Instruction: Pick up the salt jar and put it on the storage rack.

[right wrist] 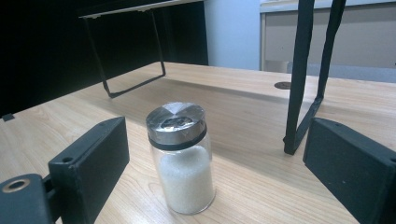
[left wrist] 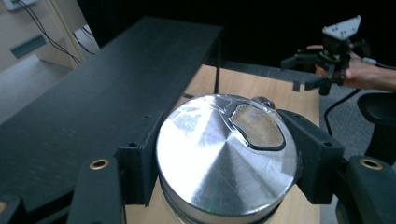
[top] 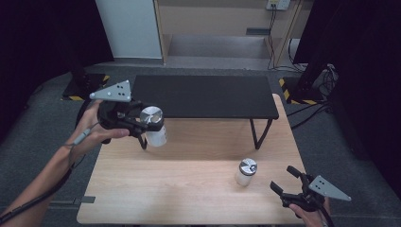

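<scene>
1. Nearest to you is your right gripper (top: 289, 182), at about 5 o'clock on the wooden table (top: 189, 189). Its jaws are spread wide and hold nothing.
2. Just in front of it, toward 11 o'clock from the gripper, stands the second jar (right wrist: 181, 158), upright on the table. In the right gripper view it is between the two jaws but they do not touch it.
3. This jar has clear glass walls, a white grainy filling up to about half, and a shiny metal lid (right wrist: 176, 122) with holes on top. I think it is stiff, rather light, and breakable if it falls.
4. The glass is smooth and probably slippery. I suggest you take it on the body just under the lid, with the jaws on opposite sides, and close gently.
5. Your left gripper (top: 149, 124) is at about 10 o'clock, lifted above the table edge near the black shelf (top: 203, 96). It pinches the first jar (top: 155, 128) from both sides near the lid.
6. In the left gripper view the first jar's lid (left wrist: 226, 156) has a brown patch under clear tape. Keep this jar upright, because the filling may come out.
</scene>
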